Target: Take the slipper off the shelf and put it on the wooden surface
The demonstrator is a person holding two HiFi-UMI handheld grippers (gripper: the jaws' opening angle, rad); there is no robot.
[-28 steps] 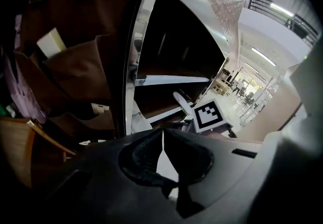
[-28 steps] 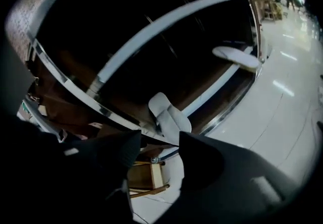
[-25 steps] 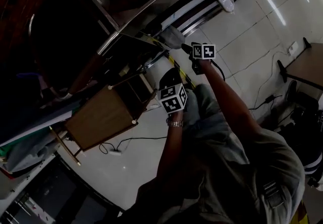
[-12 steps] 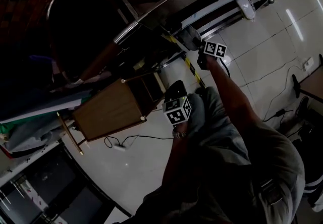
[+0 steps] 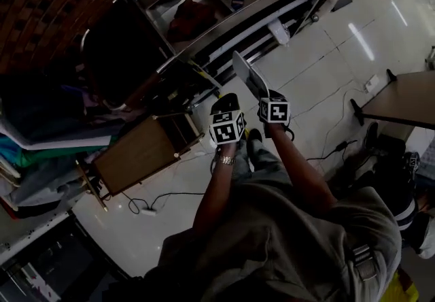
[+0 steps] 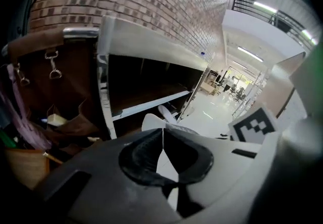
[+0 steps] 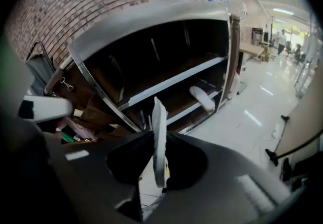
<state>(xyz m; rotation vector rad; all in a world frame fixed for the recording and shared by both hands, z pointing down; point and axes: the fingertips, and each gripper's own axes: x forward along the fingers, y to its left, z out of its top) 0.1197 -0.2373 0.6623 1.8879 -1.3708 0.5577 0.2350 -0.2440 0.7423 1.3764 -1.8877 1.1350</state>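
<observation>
Brick wall (image 5: 41, 1) and pale tiled floor (image 5: 326, 69) framed a metal shelf (image 5: 251, 11), with the small wooden surface (image 5: 136, 154) low on the person's left, apart from the rack. Slipper (image 7: 159, 117) was off the shelf and in the air, pinched in the right claw (image 7: 159, 137). Its jaws were closing, pads pressed flat on both faces of the thin sole. In the right gripper view it showed edge-on, rising from the jaws; in the head view it stood up and away from the claw toward the rack. Left claw (image 6: 162, 134) was closed tip to tip with nothing in it, just beside the right one. A second slipper (image 7: 203, 98) lay on a lower shelf board, untouched. Handling call: the slipper looked thin, flat and light, probably soft foam or fabric, so weight was no problem but flop was. Held by one end, the free length could bend or swing during the carry. Pinching across the thickness suited it, since the sole offered two broad flat faces. A grip nearer the middle would likely steady it more. Which end was gripped, toe or heel, could not be told. Nothing fragile, low slip risk if the pads stayed square. Placement on the wooden surface was not yet done.
</observation>
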